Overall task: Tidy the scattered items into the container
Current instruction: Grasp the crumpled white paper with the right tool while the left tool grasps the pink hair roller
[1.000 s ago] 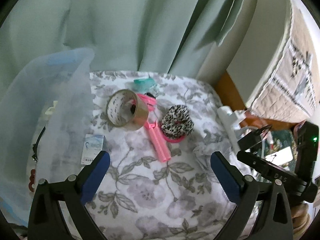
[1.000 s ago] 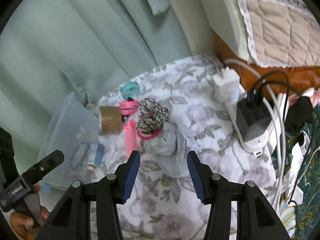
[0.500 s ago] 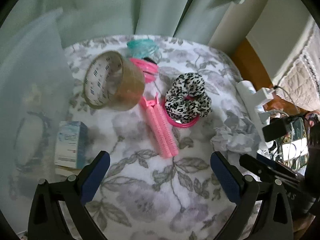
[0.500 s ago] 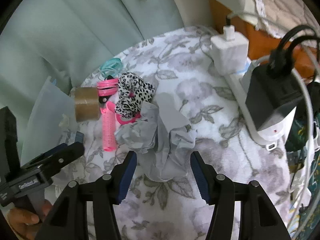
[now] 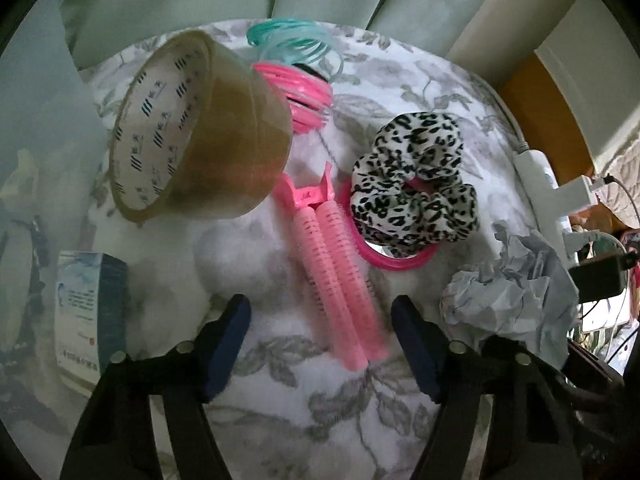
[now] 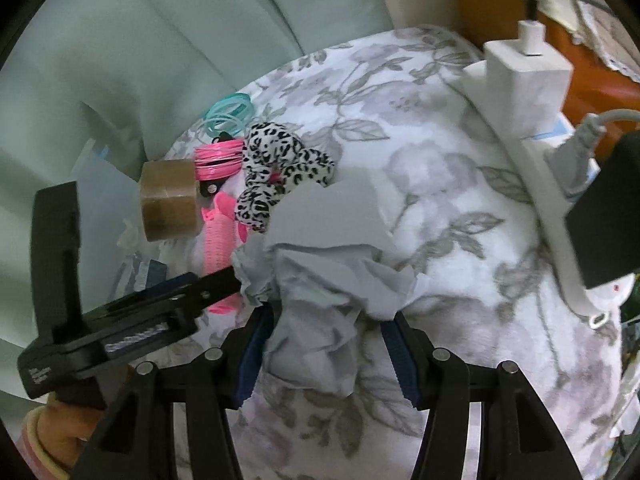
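A pink hair roller clip [image 5: 336, 276] lies on the floral cloth, its near end between the fingers of my open left gripper [image 5: 320, 320]. Beside it are a brown tape roll [image 5: 200, 124], a leopard scrunchie [image 5: 416, 184] on a pink ring, pink coils [image 5: 308, 92] and teal coils [image 5: 292, 40]. A crumpled grey paper [image 6: 320, 280] lies between the open fingers of my right gripper [image 6: 320, 336], touching the left pad; it also shows in the left wrist view [image 5: 508, 292]. The translucent container [image 5: 32, 200] stands at the left.
A small blue-white box [image 5: 80, 312] lies against the container wall. A white power strip [image 6: 532, 184] with a white charger [image 6: 524, 68] and a black adapter [image 6: 608, 216] runs along the right side. Green curtains hang behind. The left gripper [image 6: 132, 312] shows in the right wrist view.
Both grippers have moved forward and down. The left one has narrowed and now straddles the pink roller clip's end. The right one now has the crumpled paper between its fingers.
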Demonstrator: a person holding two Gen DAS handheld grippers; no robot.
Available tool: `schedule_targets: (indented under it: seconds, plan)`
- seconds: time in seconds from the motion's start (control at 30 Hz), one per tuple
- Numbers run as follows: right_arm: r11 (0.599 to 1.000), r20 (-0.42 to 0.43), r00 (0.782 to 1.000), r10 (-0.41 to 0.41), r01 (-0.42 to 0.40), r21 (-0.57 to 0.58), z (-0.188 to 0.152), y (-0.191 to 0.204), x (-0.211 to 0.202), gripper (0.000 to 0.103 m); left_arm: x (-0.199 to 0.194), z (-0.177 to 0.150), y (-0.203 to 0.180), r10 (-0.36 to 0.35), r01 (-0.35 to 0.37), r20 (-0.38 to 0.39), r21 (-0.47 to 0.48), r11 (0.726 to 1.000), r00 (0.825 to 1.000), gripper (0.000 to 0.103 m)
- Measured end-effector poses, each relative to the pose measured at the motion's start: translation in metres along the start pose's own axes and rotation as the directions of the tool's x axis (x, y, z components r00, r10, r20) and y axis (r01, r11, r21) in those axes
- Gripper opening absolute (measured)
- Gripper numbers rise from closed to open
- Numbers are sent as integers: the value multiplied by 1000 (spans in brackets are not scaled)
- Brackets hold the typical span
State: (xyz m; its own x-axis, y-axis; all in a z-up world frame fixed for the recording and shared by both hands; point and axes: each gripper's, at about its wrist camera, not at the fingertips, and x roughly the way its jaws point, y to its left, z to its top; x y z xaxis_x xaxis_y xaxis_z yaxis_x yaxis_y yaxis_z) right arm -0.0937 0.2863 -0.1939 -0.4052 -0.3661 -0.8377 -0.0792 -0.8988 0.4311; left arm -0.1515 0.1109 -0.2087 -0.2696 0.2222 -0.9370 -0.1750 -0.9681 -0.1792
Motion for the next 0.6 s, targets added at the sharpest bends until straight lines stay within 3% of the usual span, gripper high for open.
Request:
schedule_targets:
  seconds: [0.2,0.37,0.47,0.6]
  plan:
    - [1000,-19,1000,-3,3,10,2,5,8,59,0,3,1,6,-6,18,-2,1000,1000,57]
    - [1000,-13,1000,-12,12,25,1,5,1,55,-2,0,-2,-36,36,27,0,999,999,32]
    - [999,-7,1000,-13,13,36,-1,4,-3,47,-9,-6,-1,-41,41,32,-2,999,999,29]
    - [999,3,1000,-22,22,42,-5,5,-13,46,-19,-15,0,-46,47,38,-5,999,998,28]
